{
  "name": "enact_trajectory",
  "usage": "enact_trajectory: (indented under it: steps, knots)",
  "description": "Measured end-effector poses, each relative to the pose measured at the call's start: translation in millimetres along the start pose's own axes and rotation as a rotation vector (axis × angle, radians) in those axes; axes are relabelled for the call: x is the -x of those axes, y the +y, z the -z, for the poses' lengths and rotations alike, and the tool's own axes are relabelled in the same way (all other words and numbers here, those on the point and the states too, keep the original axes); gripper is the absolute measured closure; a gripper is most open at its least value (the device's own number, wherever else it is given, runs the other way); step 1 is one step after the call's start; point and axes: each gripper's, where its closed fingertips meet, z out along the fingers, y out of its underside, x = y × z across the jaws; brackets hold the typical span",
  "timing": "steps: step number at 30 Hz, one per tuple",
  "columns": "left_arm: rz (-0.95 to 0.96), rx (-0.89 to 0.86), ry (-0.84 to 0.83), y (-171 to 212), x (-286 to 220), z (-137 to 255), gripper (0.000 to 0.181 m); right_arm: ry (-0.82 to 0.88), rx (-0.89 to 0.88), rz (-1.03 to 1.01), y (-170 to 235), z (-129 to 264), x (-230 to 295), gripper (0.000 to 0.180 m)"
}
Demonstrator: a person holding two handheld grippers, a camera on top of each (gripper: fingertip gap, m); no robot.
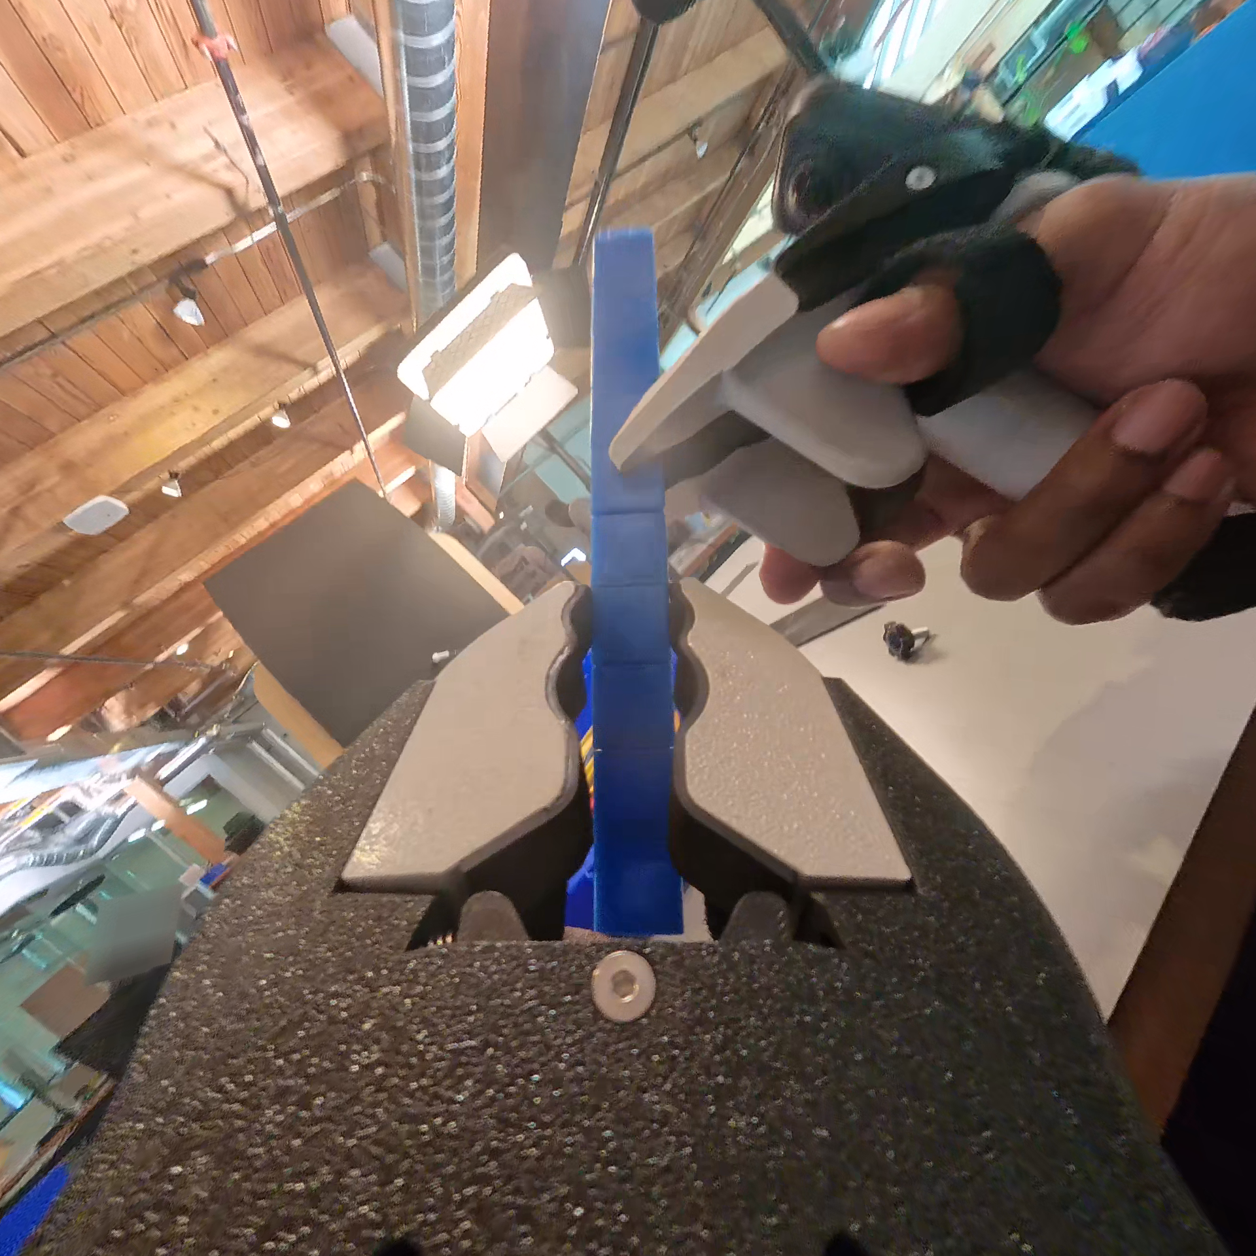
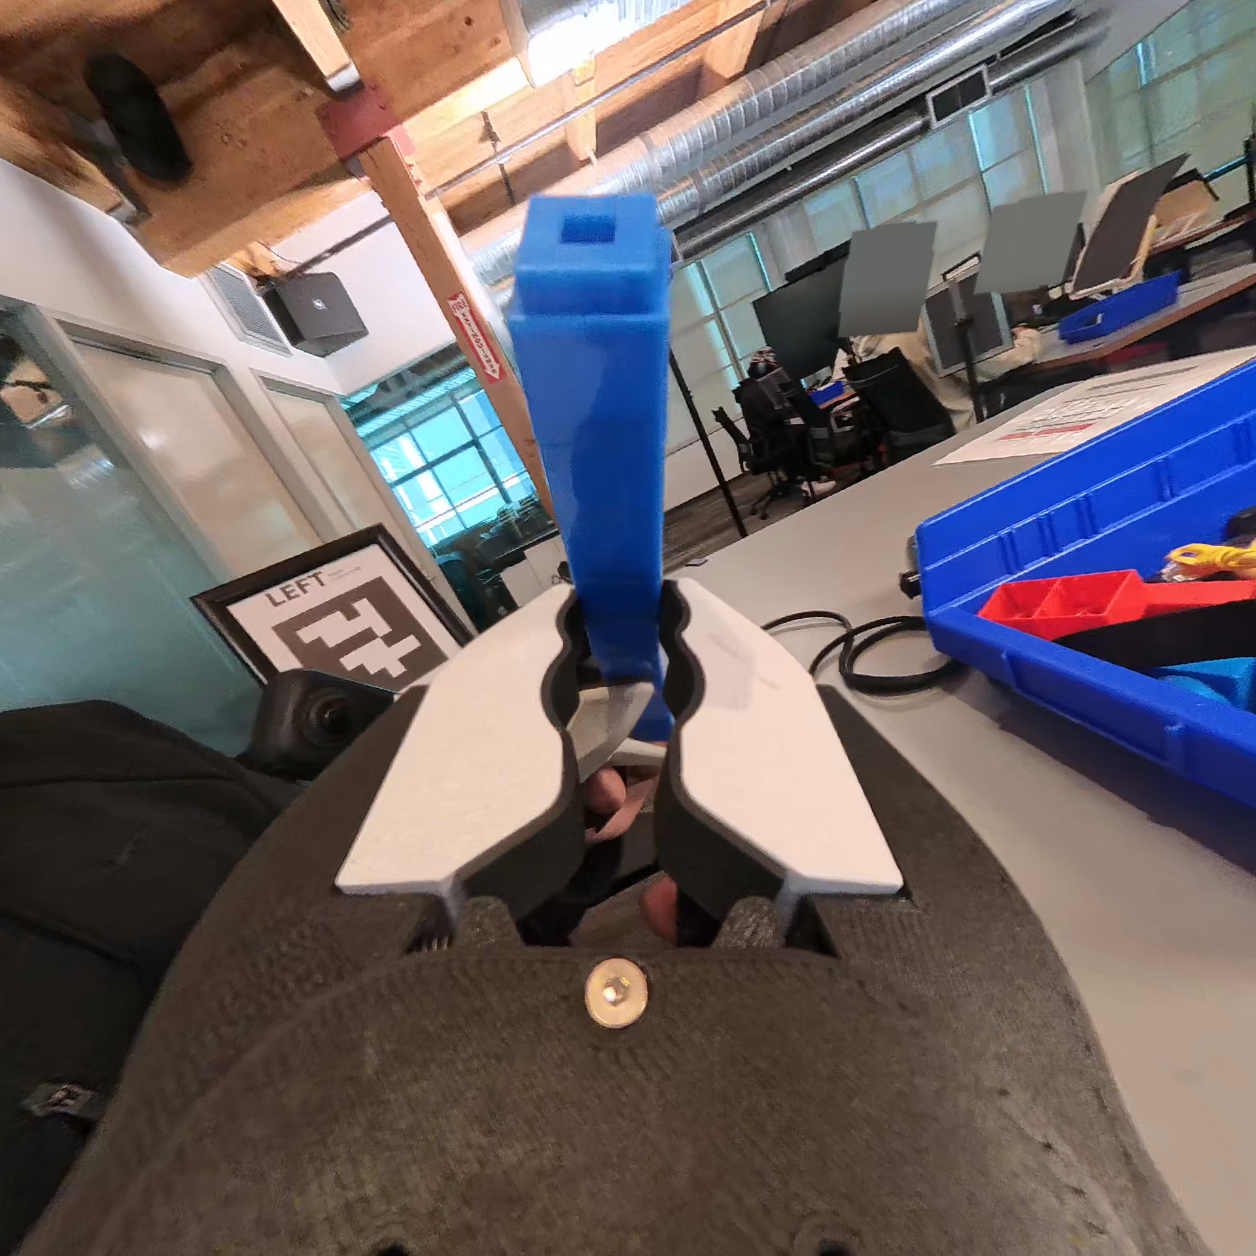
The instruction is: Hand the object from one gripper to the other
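A long blue bar point(image 1: 626, 408) made of stacked square segments is held in the air between both grippers. My left gripper point(image 1: 631, 612) is shut on its lower part, with the bar running up between the fingers. My right gripper point(image 1: 639, 469) comes in from the right, held by a hand, and its fingers close on the bar higher up. In the right wrist view, the right gripper point(image 2: 620, 608) pinches the bar point(image 2: 591, 421), which rises to a hollow square end. One left gripper finger point(image 2: 605, 720) shows just below, between the right jaws.
A blue bin point(image 2: 1087, 544) with a red tray point(image 2: 1060, 605) and other parts sits on the grey table at the right. A black cable point(image 2: 877, 652) and a framed marker card point(image 2: 340, 625) lie beyond. A small dark object point(image 1: 900, 639) rests on the white table point(image 1: 1019, 747). The grippers are tip to tip, or close to it.
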Motion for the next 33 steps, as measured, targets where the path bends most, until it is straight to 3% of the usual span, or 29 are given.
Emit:
enact_trajectory:
  steps: [10,16,25,33]
  knots:
    - [-0.040,0.068,0.010,7.3,1.1,0.1,0.160,0.143,0.053,0.150,4.6,-3.7,-6.4,0.158]
    - [-0.033,0.056,0.018,9.8,1.2,0.7,0.159,0.151,0.058,0.116,6.7,-4.0,-10.4,0.158]
    - [0.428,0.100,0.162,30.0,8.2,-2.2,0.158,0.292,0.086,0.167,10.4,0.9,-35.3,0.145]
    - [0.595,0.274,0.117,72.3,74.5,5.8,0.158,0.452,0.230,0.265,17.8,26.2,-71.3,0.148]
